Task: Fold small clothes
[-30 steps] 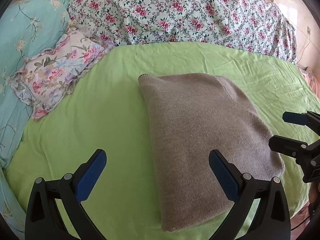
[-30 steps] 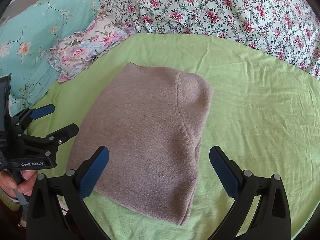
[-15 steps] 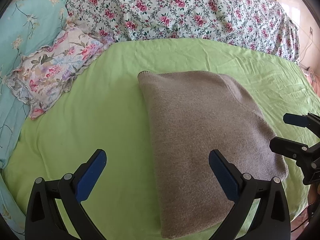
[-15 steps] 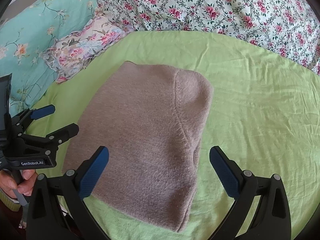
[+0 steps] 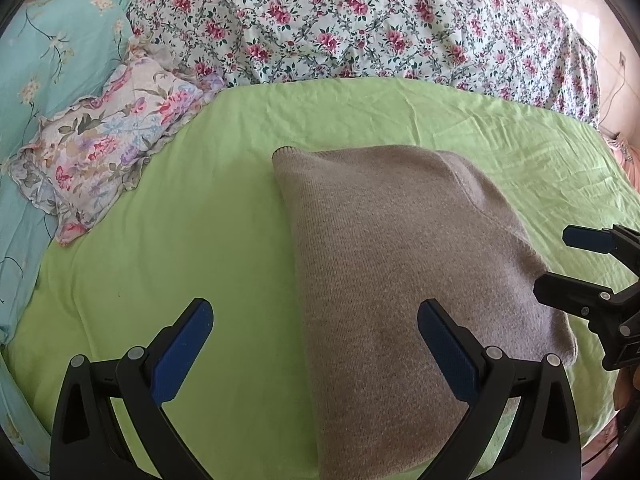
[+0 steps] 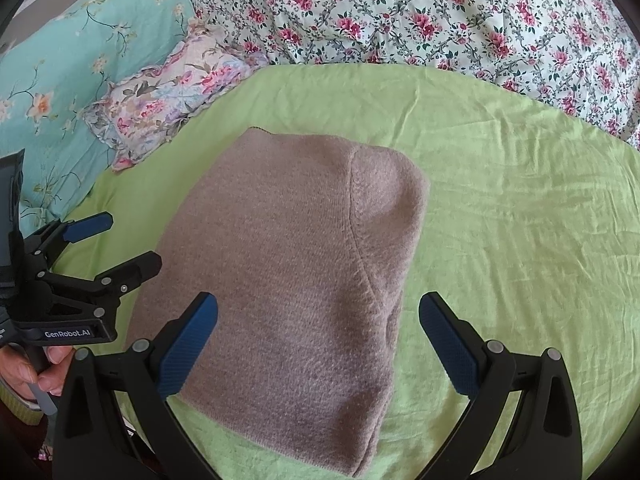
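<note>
Two wide-spread tools, left tool [image 5: 314, 326] and right tool [image 6: 318, 320], hover over our folded grey-brown knitted sweater [image 5: 400, 280] on the lime-green bed sheet [image 5: 180, 240], where squaring edges should come next.

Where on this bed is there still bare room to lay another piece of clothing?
Bare green sheet lies right of the folded brown knitted sweater, up to the rose-print quilt. A narrower patch lies left, toward the frilled floral pillow.

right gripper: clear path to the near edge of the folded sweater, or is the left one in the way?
Probably yes. The right gripper hangs open over the folded sweater. The left gripper, also open, sits off the sweater's left side, not across its near edge.
</note>
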The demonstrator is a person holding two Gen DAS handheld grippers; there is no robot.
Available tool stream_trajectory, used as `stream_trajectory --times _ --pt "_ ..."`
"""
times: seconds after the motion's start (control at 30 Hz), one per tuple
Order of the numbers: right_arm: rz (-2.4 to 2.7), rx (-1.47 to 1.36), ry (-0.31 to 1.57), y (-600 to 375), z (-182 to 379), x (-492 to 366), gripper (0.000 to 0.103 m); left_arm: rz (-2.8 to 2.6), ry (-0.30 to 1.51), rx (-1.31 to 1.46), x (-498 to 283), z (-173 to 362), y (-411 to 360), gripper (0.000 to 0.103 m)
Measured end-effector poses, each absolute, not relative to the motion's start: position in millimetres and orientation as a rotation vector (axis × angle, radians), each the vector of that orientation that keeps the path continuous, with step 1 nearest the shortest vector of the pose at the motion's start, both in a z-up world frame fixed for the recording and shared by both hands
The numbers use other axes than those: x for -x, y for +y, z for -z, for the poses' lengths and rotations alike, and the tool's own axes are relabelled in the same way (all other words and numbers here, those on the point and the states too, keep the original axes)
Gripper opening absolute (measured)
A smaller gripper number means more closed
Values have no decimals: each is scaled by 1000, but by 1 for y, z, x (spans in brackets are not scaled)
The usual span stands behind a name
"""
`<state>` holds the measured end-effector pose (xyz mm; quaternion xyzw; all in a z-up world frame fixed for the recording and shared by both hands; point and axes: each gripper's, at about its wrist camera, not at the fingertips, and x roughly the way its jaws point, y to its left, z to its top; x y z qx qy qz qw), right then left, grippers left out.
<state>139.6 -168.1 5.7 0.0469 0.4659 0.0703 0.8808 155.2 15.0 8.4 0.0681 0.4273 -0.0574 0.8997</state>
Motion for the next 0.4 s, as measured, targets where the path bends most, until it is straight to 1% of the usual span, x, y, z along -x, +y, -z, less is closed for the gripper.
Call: stream_trajectory --times 0.4 --pt "-146 -106 977 -168 0 -144 101 122 884 -148 -159 -6 15 102"
